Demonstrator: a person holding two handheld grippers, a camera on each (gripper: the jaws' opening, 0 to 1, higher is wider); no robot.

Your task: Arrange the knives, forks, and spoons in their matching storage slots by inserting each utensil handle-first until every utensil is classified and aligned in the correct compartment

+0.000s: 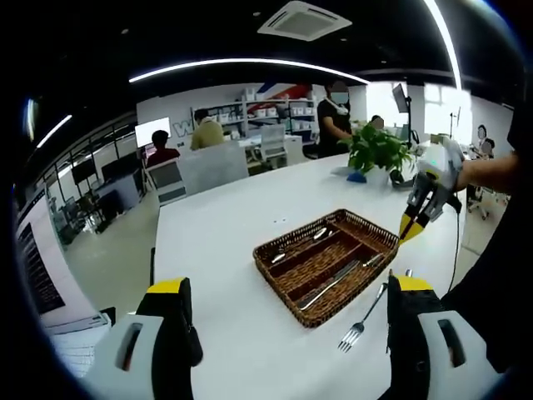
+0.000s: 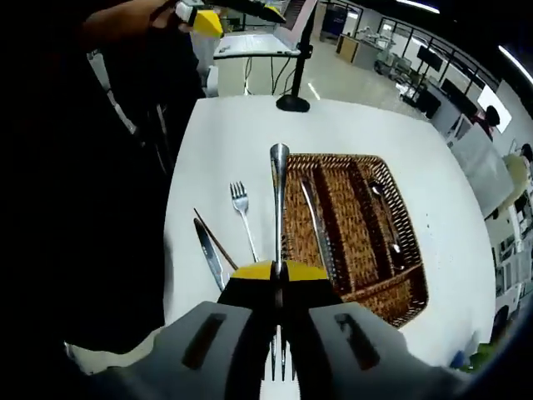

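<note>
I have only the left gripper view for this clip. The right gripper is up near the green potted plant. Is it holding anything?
Observer: Yes. In the right gripper view, the right gripper is shut on a silver metal fork, with the handle pointing forward and the tines back towards the camera.
Reviewer: I see one loose fork on the white table. Is anything else lying out?
Observer: A silver table knife lies beside that loose fork, on the side away from the brown wicker tray. A thin brown stick lies next to the knife.
</note>
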